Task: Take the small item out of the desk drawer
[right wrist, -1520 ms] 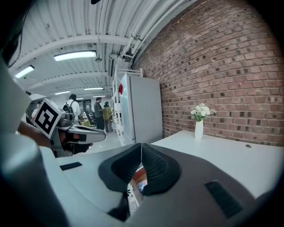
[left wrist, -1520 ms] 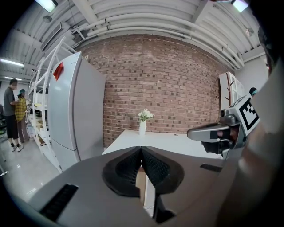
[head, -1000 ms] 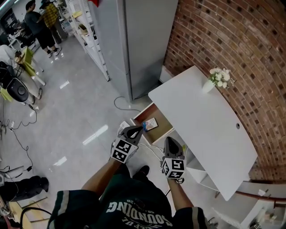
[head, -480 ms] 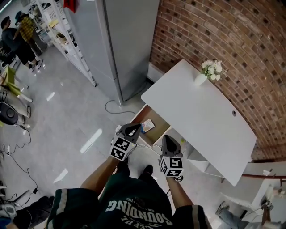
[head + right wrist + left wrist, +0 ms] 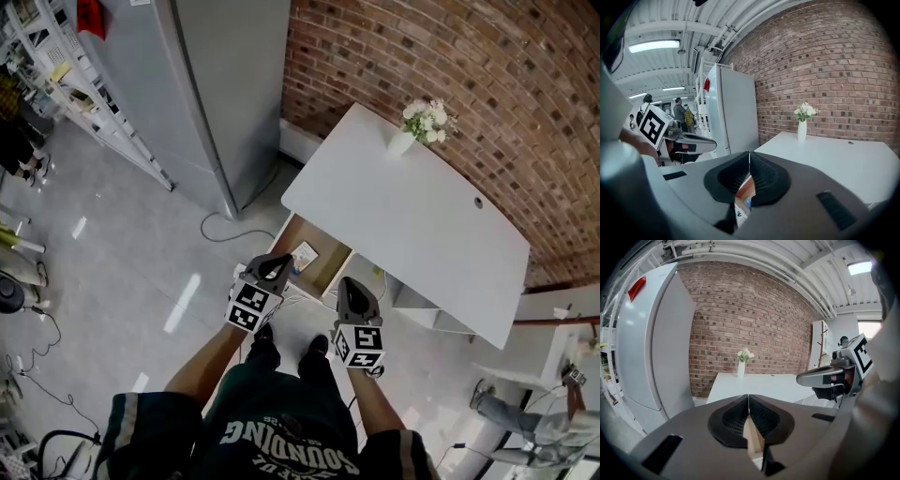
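Over the last second the person has turned to face the desk (image 5: 412, 220) more squarely. In the head view it now sits nearer the middle of the picture, and the people who stood at the far left have slid almost out of sight. Both grippers came round with the body and kept their places before the open drawer (image 5: 330, 262).

The left gripper (image 5: 281, 267) hangs just beside the drawer's near left corner, and its jaws are pressed together with nothing between them. The right gripper (image 5: 352, 286) hovers at the drawer's near right edge. It is equally closed and empty (its own view shows the pads meeting in a thin line).

The item (image 5: 302, 254), a small pale packet with a touch of blue, still lies flat on the drawer floor toward its left side. It is near the left gripper's tip but not touched by it. It also shows through the notch under the right jaws (image 5: 742, 209).

The change looks like lining up only, and the picking itself has not begun. The drawer is already pulled out, so no opening step remains. The likely next step is for one gripper, probably the left as the nearer, to spread its jaws and dip into the drawer. A thin, flat item may be awkward to pinch off the drawer floor.
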Tool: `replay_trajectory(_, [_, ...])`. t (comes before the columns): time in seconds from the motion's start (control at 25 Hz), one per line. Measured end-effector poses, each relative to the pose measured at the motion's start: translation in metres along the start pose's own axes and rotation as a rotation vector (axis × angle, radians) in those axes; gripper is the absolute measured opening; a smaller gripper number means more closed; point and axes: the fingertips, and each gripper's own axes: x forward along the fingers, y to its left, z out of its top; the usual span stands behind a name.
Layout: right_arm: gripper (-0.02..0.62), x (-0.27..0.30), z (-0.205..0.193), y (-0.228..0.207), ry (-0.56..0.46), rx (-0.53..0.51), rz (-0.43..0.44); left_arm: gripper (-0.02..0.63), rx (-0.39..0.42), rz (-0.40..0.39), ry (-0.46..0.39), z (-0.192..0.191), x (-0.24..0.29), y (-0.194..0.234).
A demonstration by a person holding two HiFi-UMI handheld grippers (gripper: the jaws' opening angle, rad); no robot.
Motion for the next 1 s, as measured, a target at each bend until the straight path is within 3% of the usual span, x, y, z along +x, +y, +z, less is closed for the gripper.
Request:
replay_trajectory(0.48, [0.025, 0.006, -0.018, -0.021, 0.023, 0.049, -0.053, 0.017, 0.010, -0.039, 0.039, -0.015, 0.036, 0.013])
replay_trajectory(1.0, [0.025, 0.044, -0.080, -0.033, 0.121, 0.095, 0.006, 0.018, -0.010, -0.079, 0.136, -0.076, 0.086, 0.014])
